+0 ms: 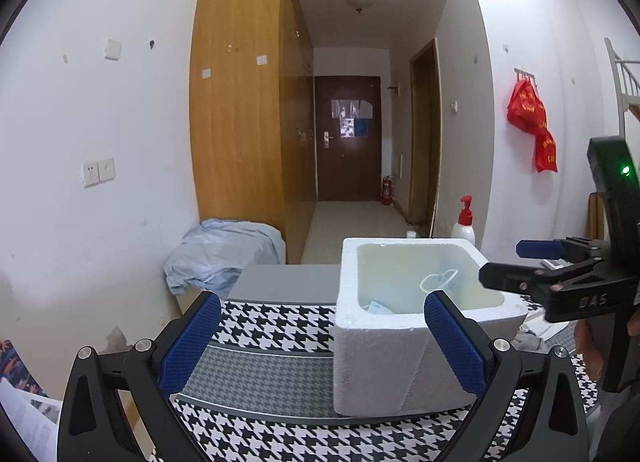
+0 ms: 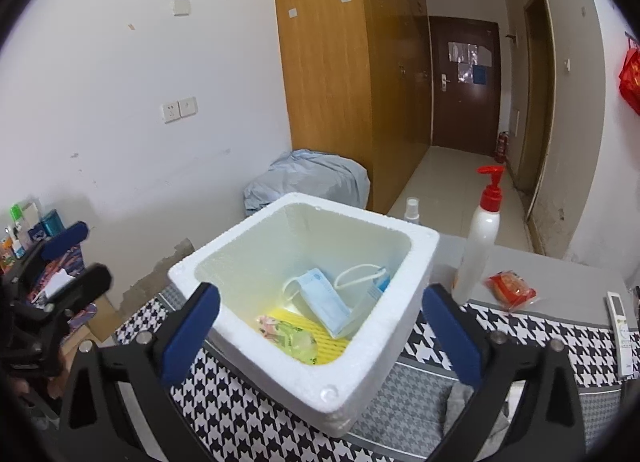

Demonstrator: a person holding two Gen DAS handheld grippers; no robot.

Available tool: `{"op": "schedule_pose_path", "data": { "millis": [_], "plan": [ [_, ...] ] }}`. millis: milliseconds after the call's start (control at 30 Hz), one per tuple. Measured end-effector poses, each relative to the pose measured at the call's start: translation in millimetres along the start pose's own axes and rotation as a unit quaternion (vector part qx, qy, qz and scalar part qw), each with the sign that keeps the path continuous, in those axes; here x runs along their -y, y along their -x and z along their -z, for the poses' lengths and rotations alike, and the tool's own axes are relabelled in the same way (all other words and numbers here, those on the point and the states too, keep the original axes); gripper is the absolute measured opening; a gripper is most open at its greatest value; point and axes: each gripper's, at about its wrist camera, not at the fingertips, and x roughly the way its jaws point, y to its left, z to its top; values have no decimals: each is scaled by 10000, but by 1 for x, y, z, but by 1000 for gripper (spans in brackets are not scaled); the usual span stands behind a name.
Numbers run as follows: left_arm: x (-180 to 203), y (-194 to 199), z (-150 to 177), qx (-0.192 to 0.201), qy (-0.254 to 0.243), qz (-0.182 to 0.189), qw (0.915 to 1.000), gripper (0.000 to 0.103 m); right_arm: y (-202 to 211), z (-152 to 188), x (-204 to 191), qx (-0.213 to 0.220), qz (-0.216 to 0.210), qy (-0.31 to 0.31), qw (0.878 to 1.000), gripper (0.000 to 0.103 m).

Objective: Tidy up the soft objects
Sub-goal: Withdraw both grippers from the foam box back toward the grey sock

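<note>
Black-and-white houndstooth cloth [image 2: 516,330] is covering the surface, and a square white foam box [image 2: 360,362] is sitting on it as the landmark. Behind the box a tall wooden wardrobe [image 2: 328,74] is lining a hallway that is running to a dark brown door [image 2: 464,82]; a crumpled pale blue sheet [image 1: 224,250] is lying behind the box's left side. Right of the box a white pump bottle with a red top [image 2: 482,230] is standing, with a red snack packet [image 2: 512,288] and a white remote control [image 2: 622,326] farther right.

The left gripper [image 1: 322,336] is hovering at the box's near side, its blue pads wide apart and holding nothing. The right gripper [image 2: 320,326] is tilting down over the box's near corner, jaws at their widest and empty.

Inside the box a pale blue face mask with white ear loops [image 2: 324,302] is lying on a yellow sheet [image 2: 332,342], beside a crinkled greenish wrapper [image 2: 288,336].
</note>
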Motion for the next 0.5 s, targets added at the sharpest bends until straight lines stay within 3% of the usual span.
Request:
{"op": "schedule_pose_path", "data": {
  "millis": [500],
  "plan": [
    [29, 6, -4, -25, 109, -32, 9999, 102, 42, 18, 12, 223, -29, 97, 9997, 102]
  ]
}}
